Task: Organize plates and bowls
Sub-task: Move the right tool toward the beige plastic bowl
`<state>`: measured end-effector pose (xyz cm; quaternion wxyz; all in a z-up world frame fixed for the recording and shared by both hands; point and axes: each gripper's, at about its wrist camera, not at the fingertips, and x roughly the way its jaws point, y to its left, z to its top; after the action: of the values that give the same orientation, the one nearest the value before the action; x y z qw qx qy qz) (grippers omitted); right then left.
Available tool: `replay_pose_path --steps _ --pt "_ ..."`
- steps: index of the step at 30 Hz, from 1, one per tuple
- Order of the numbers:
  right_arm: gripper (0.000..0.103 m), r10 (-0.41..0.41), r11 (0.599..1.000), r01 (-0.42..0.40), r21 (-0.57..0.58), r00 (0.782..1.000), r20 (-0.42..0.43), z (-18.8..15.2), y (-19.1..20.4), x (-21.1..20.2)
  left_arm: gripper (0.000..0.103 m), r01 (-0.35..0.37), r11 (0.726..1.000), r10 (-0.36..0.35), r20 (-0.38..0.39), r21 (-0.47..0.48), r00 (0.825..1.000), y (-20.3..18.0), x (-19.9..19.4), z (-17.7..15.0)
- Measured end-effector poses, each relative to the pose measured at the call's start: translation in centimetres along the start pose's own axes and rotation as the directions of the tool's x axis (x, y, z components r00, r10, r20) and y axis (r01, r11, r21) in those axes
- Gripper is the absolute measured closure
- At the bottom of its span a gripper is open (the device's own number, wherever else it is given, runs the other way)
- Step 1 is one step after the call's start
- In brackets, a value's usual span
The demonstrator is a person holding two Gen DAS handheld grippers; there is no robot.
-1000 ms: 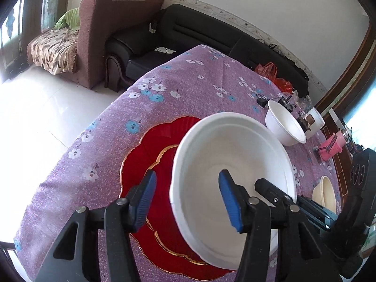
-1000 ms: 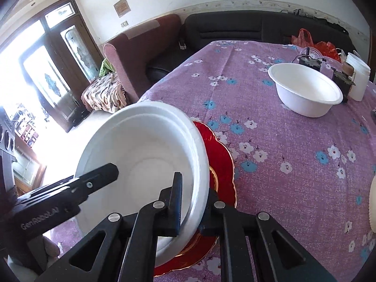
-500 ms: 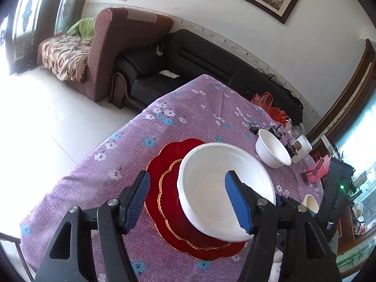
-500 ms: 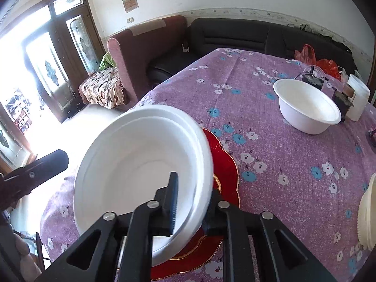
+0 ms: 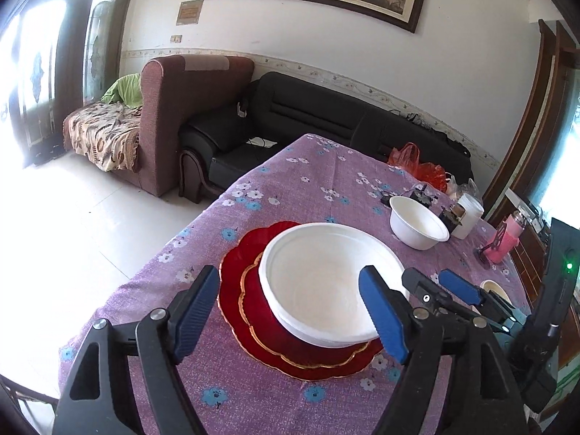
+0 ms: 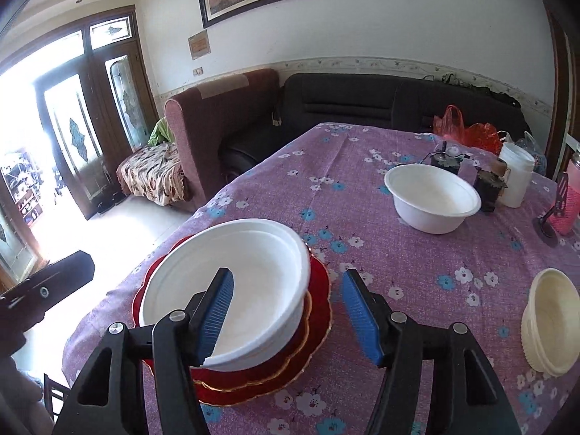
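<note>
Both grippers spread, nothing pinched — left gripper [image 5: 290,311], right gripper [image 6: 286,311]. Big white bowl [image 6: 232,282] sits on the stacked red plates [image 6: 315,330], slightly tilted, at the tablecloth's [image 6: 417,275] near edge. Second white bowl [image 6: 433,199] at 1 o'clock, well apart; cream bowls [image 6: 551,330] at 3 o'clock.

A wide, shallow white bowl [image 5: 326,282] sits upright on a stack of two red scalloped plates [image 5: 253,308] with gold-edged rims, near the worktop's front corner; the upper red plate is smaller than the lower. A second, deeper white bowl [image 6: 433,197] stands upright farther back on the purple flowered cloth, well apart from the stack. A cream-coloured stack of small bowls [image 6: 551,330] rests near the right edge.
</note>
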<state>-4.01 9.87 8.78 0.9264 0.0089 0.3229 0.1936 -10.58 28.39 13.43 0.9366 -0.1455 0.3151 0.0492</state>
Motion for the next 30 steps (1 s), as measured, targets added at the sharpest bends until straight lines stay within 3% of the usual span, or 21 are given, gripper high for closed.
replay_pose_path --steps 6,16,30 --pt "0.033 -0.021 0.996 0.02 0.085 1.0 0.011 -2.0 -4.0 -2.6 0.024 -0.034 0.995 0.033 0.014 0.09 0.999 -3.0 -0.3 -1.1" --pt "0.033 -0.068 0.979 0.065 0.192 0.998 0.009 -4.4 -9.6 -4.9 0.024 -0.115 0.963 0.101 0.069 0.243 0.992 -8.2 -0.8 -2.5" --pt "0.033 -0.086 0.959 0.069 0.276 0.995 0.052 -5.9 -14.6 -8.3 0.024 -0.094 0.909 0.09 0.03 0.405 0.996 -15.1 -0.1 -5.1"
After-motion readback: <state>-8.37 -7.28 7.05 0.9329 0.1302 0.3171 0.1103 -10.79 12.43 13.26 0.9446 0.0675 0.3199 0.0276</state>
